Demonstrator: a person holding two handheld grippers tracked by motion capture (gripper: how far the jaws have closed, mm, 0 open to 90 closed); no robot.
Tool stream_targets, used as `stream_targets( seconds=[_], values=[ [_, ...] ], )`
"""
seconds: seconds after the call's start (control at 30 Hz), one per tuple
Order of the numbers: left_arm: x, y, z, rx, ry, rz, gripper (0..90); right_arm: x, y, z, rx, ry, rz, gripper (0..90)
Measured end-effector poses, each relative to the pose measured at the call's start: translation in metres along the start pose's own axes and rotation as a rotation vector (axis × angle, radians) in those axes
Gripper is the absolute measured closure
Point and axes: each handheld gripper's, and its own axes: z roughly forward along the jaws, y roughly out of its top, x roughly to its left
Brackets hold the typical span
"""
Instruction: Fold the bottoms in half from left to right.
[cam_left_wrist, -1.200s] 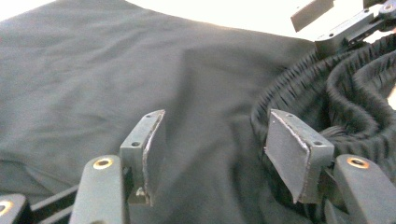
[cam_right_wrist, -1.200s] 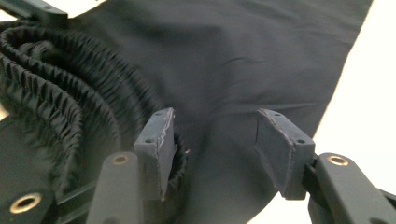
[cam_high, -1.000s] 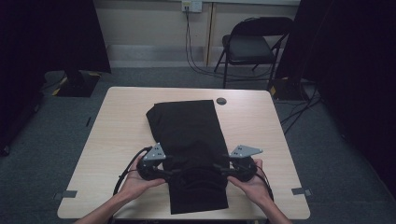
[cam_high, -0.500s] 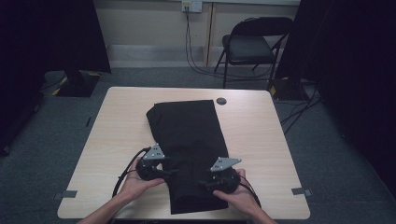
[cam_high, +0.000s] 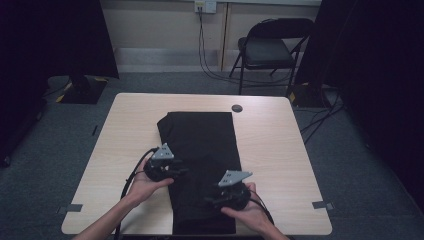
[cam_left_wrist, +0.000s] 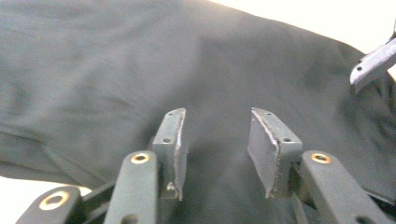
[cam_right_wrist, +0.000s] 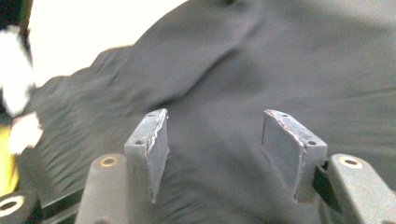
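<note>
A black cloth (cam_high: 202, 140), folded into a long strip, lies down the middle of the light wood table (cam_high: 280, 150). My left gripper (cam_high: 183, 171) reaches in from the cloth's left edge. In the left gripper view this gripper (cam_left_wrist: 217, 116) hangs open over the cloth (cam_left_wrist: 140, 60); its jaws have just been closing, and the pads press on nothing. My right gripper (cam_high: 211, 199) sits over the cloth's near part and points left. In the right gripper view it (cam_right_wrist: 217, 116) is open above wrinkled cloth (cam_right_wrist: 280, 60), its jaws just having been opening.
A small dark round disc (cam_high: 237, 108) lies on the table just beyond the cloth. A folding chair (cam_high: 272, 47) stands behind the table, with cables running down the wall. Bare tabletop flanks the cloth on both sides. The right gripper's grey plate (cam_left_wrist: 373, 63) shows in the left gripper view.
My right gripper has moved left from the cloth's right edge onto the cloth and nearer the front edge. The left gripper has shifted slightly farther onto the cloth.
</note>
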Motion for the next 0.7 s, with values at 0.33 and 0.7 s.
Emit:
stream_targets(
  seconds=[0.33,0.7],
  values=[
    [0.047,0.013,0.031,0.049,0.157,-0.056,51.2,-0.084,0.053,0.014,-0.122,-0.167,0.159,34.2],
    [0.035,-0.01,0.044,0.069,0.148,-0.01,47.7,-0.11,0.066,0.067,0.006,-0.244,0.101,32.4]
  ],
)
